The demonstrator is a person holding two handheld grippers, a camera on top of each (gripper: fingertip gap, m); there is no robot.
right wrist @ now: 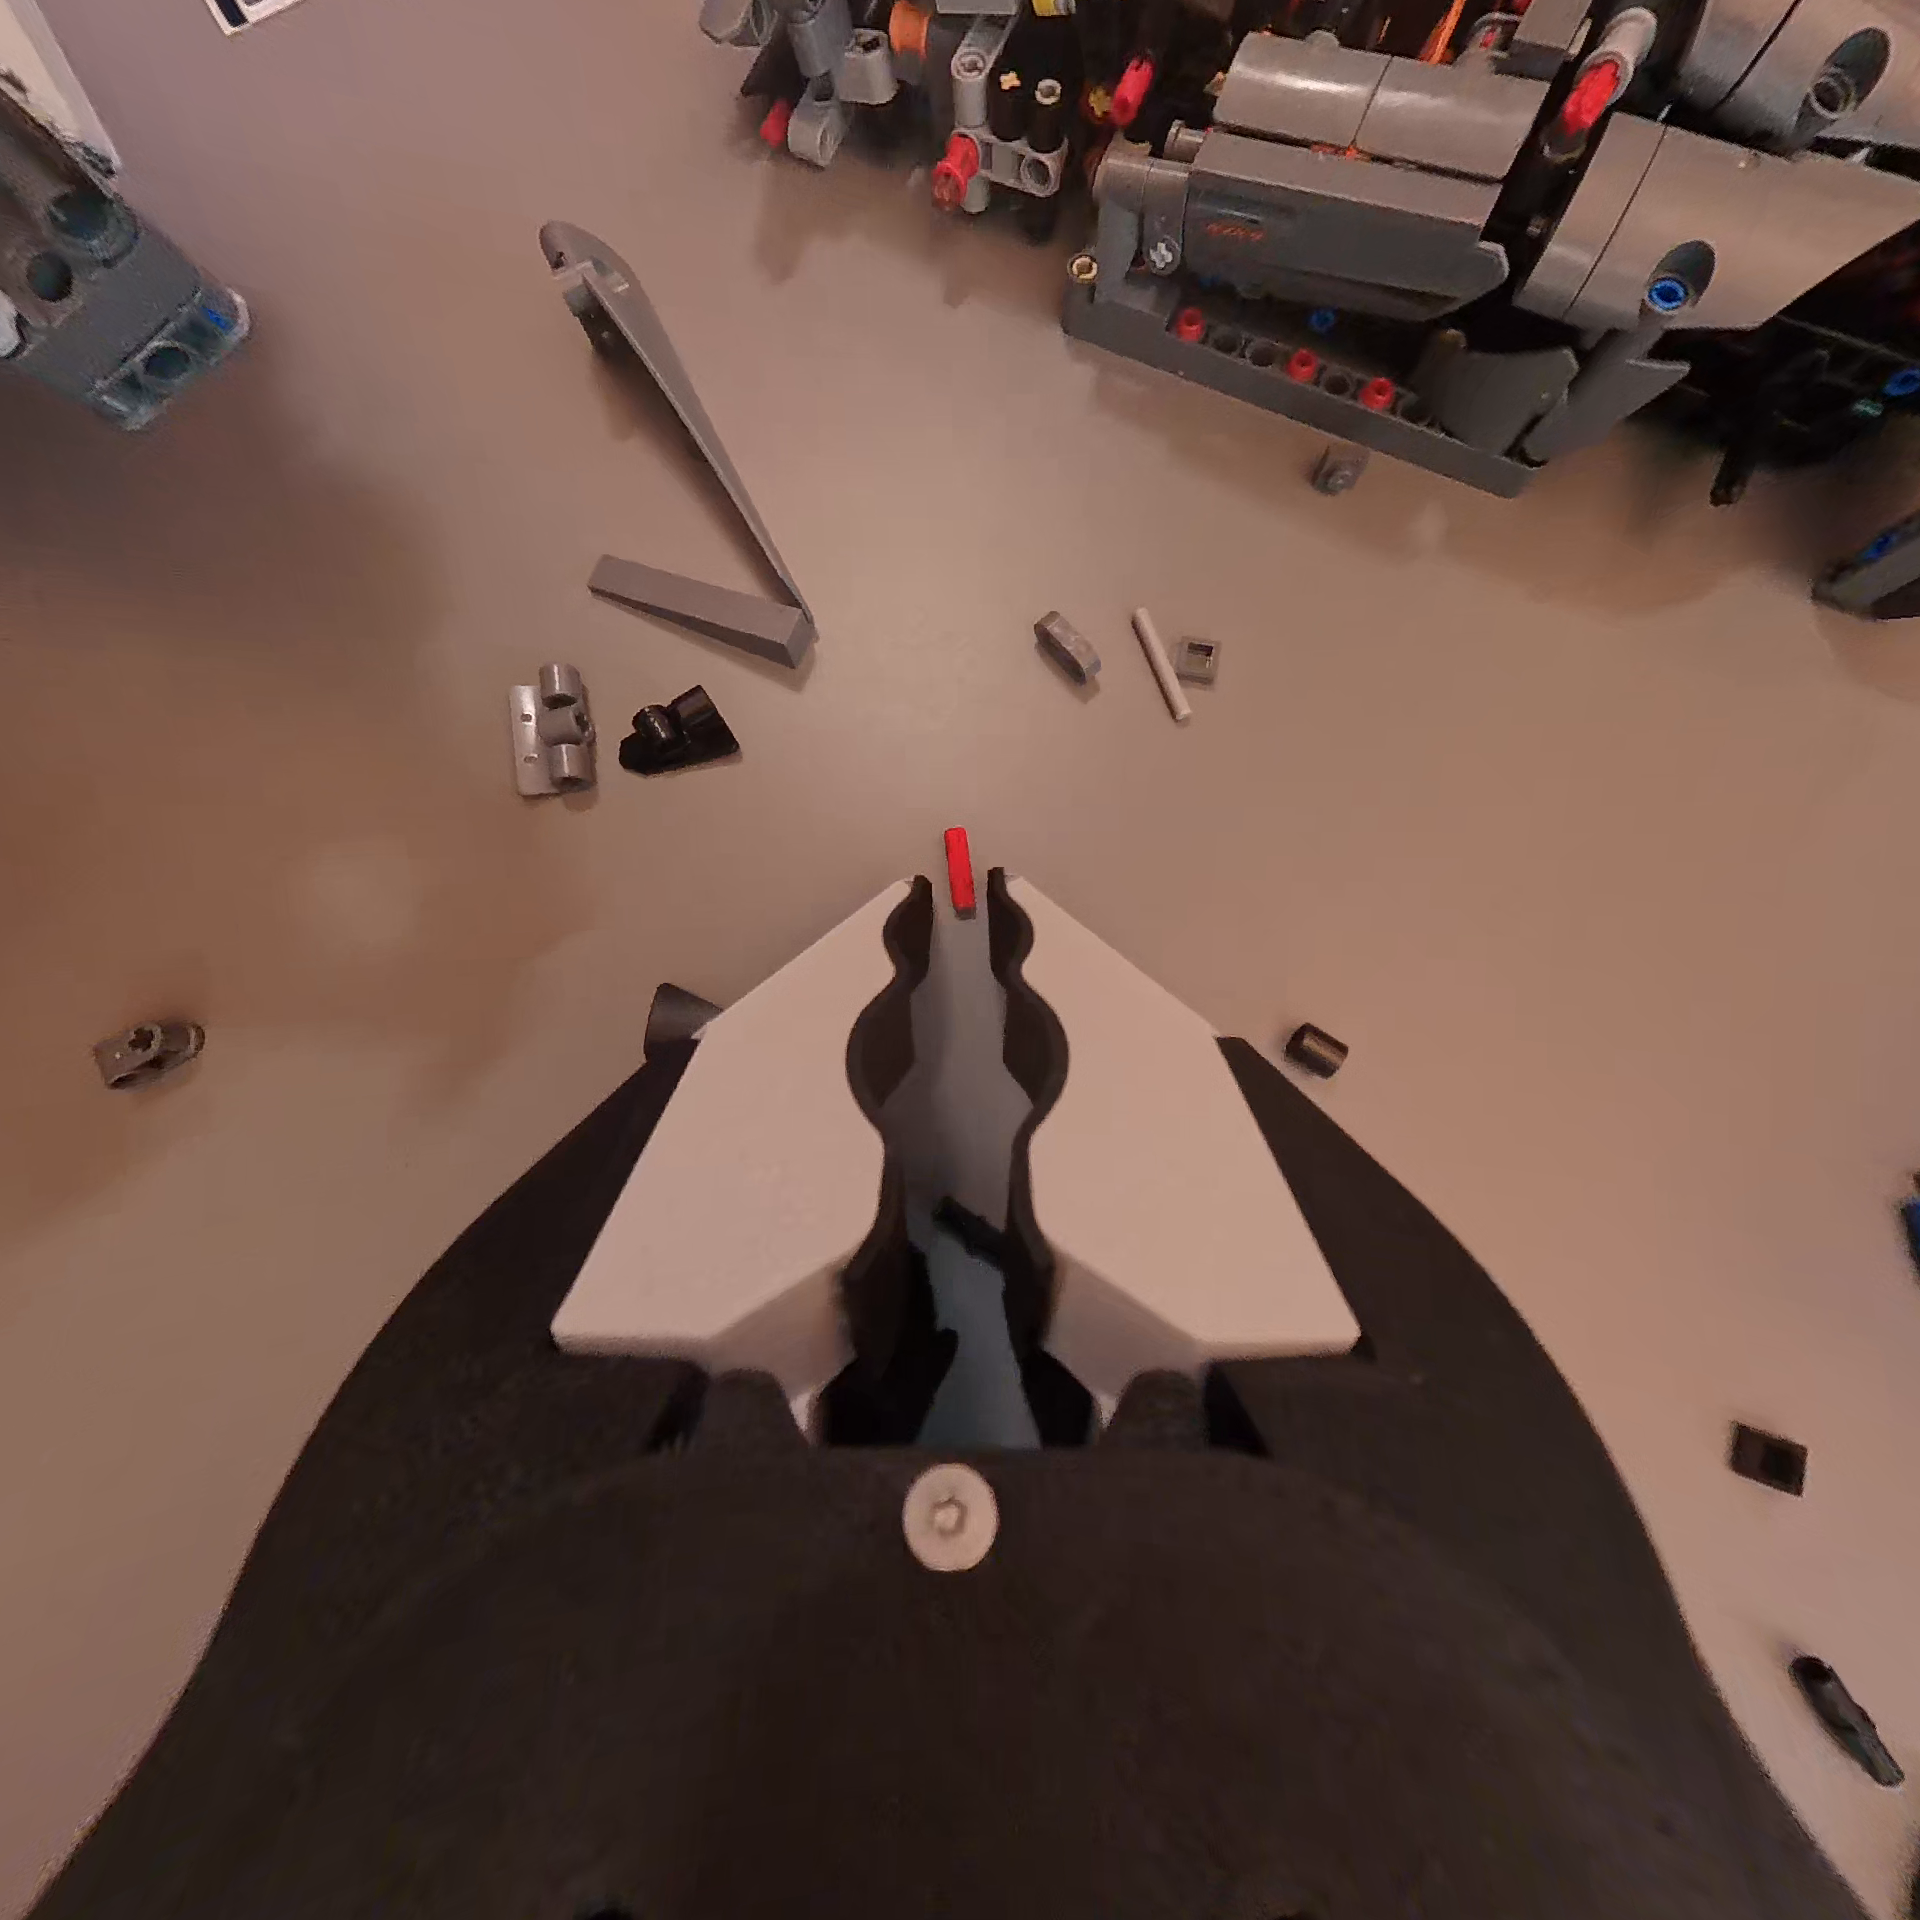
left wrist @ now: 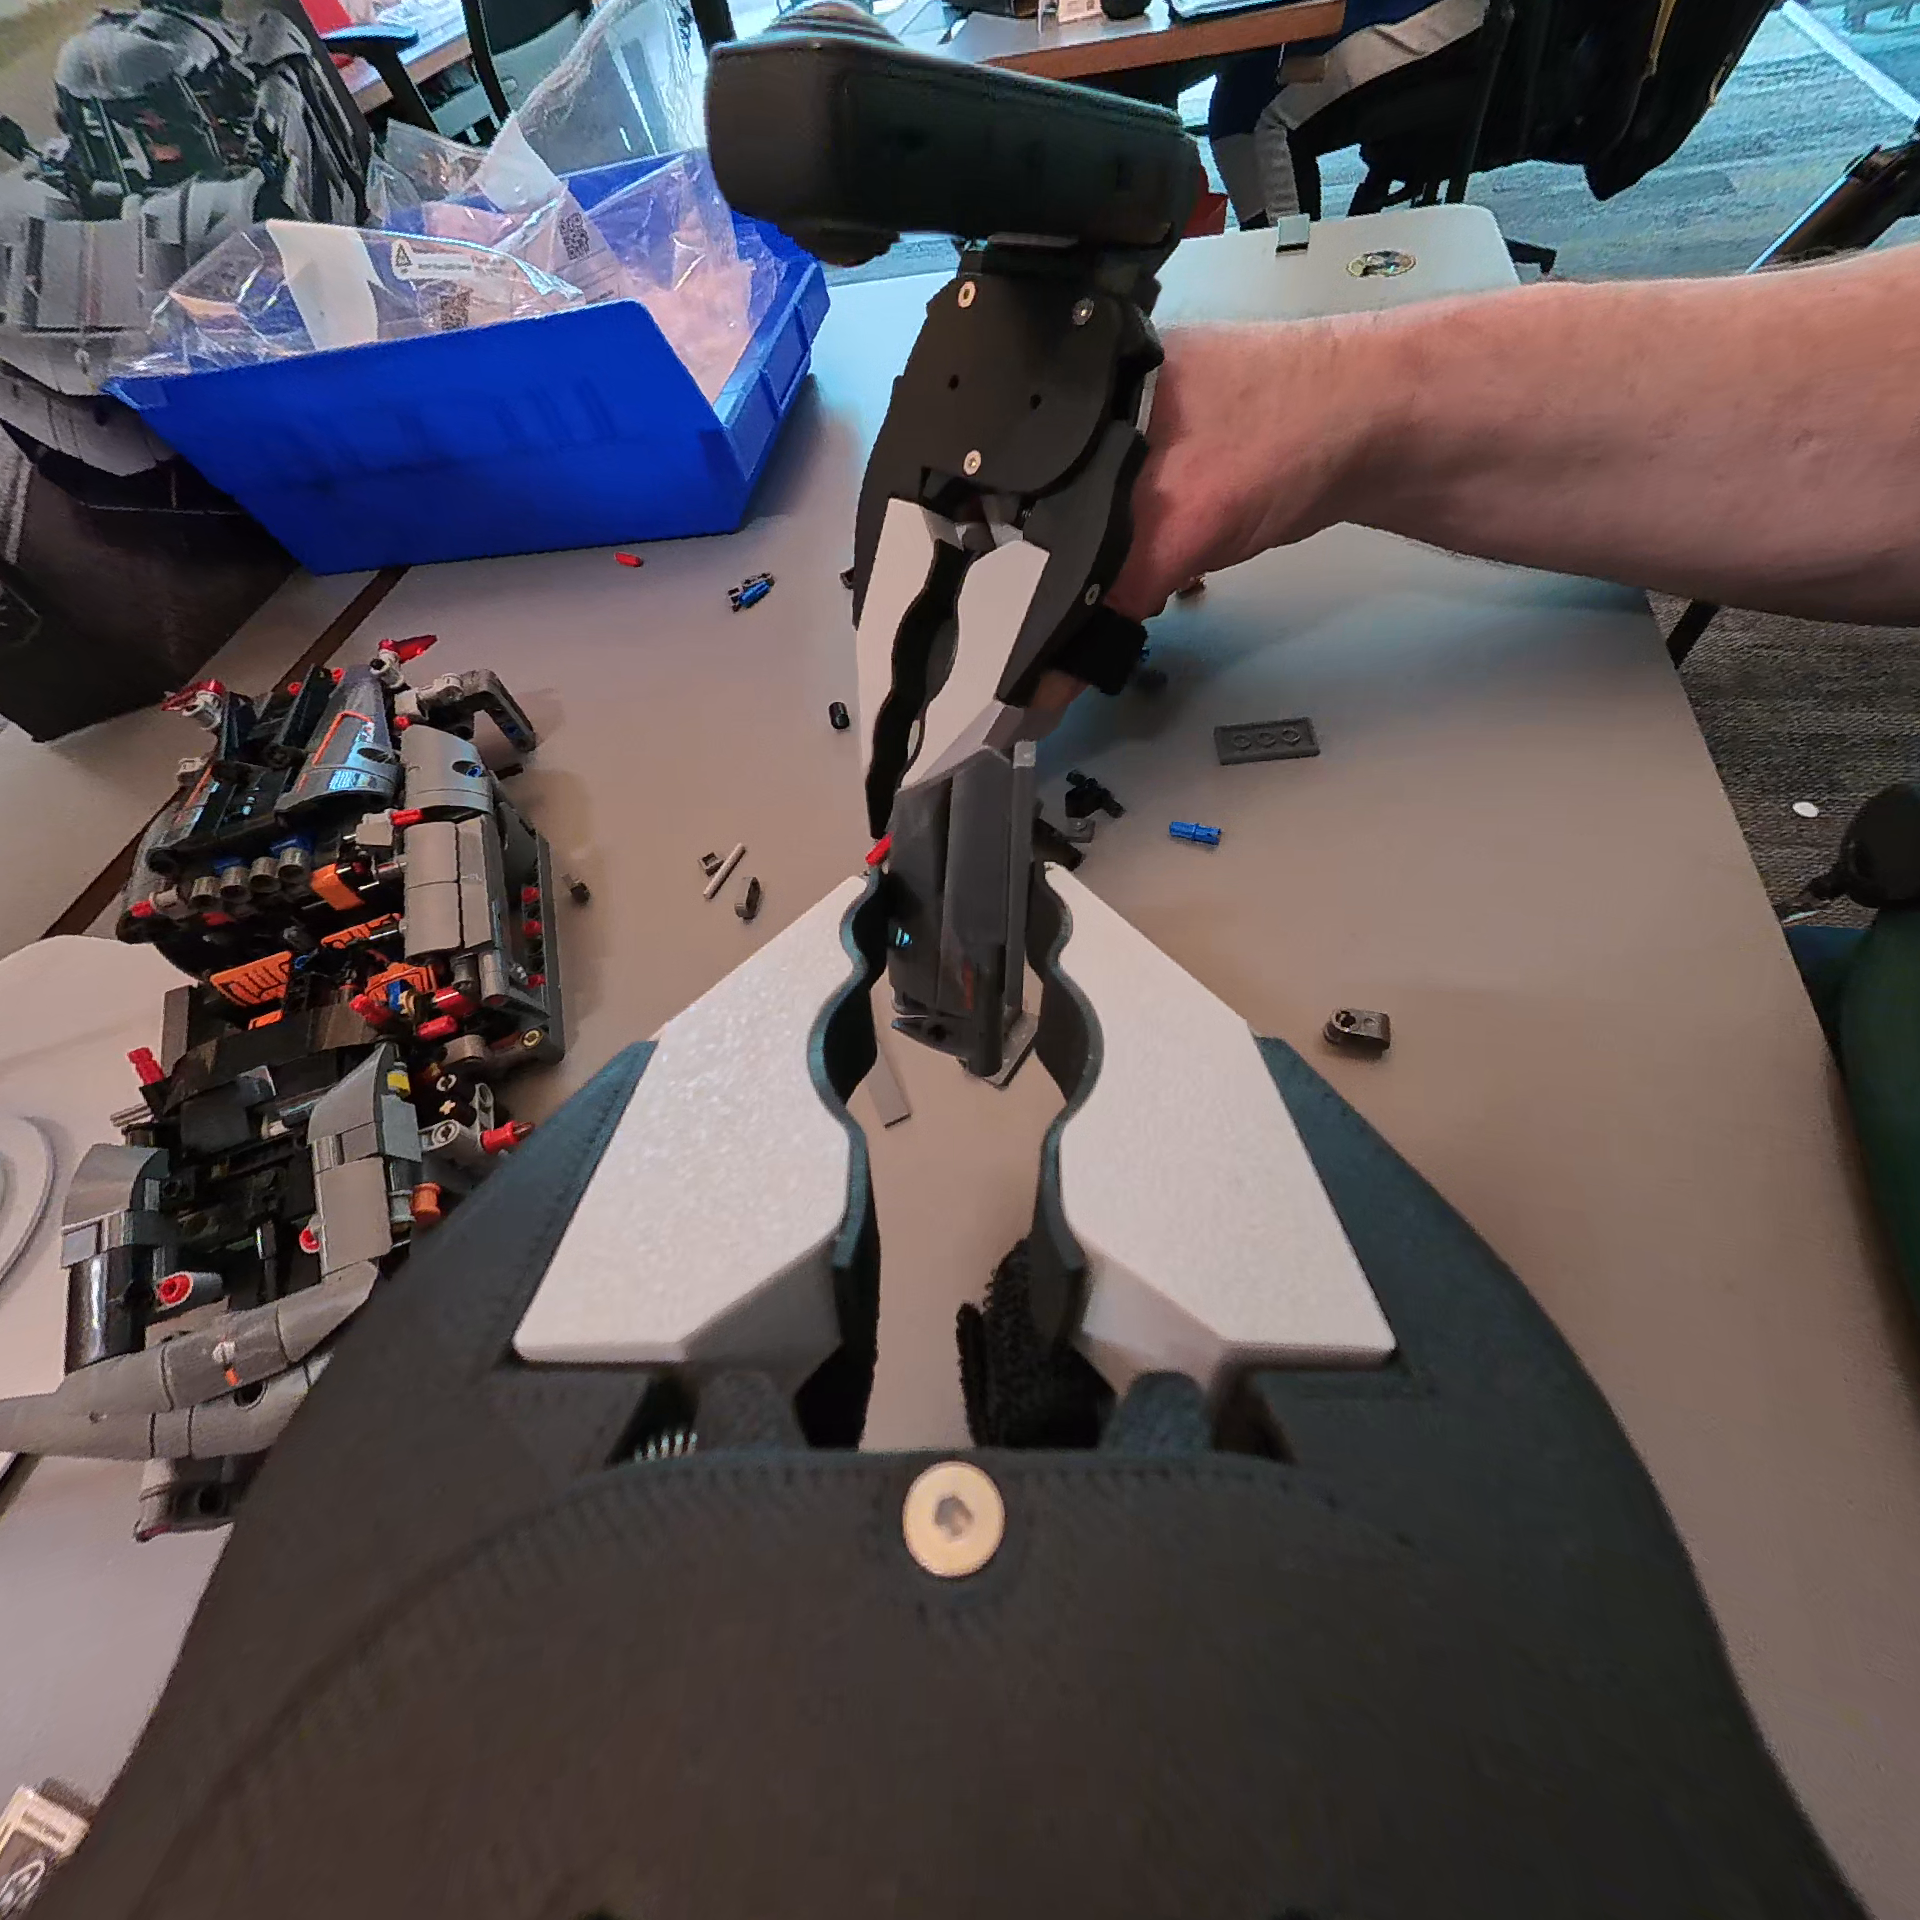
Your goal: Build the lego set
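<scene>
An office: carpeted floor [left wrist: 1766, 94], desks [left wrist: 1132, 36] and chairs [left wrist: 1351, 156] (behind the table [left wrist: 1455, 935]).

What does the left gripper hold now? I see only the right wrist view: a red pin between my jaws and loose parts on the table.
Observer: The left gripper is shut on a dark grey sub-assembly and holds it upright.
Operator: Where is my right gripper, with the red pin, relative to it?
Observer: In the left wrist view it points down at the top end of the sub-assembly. I cannot tell whether they touch.
Operator: Is there a stock of parts?
Observer: Yes. A blue bin with clear bags stands at the far left of the table.
</scene>
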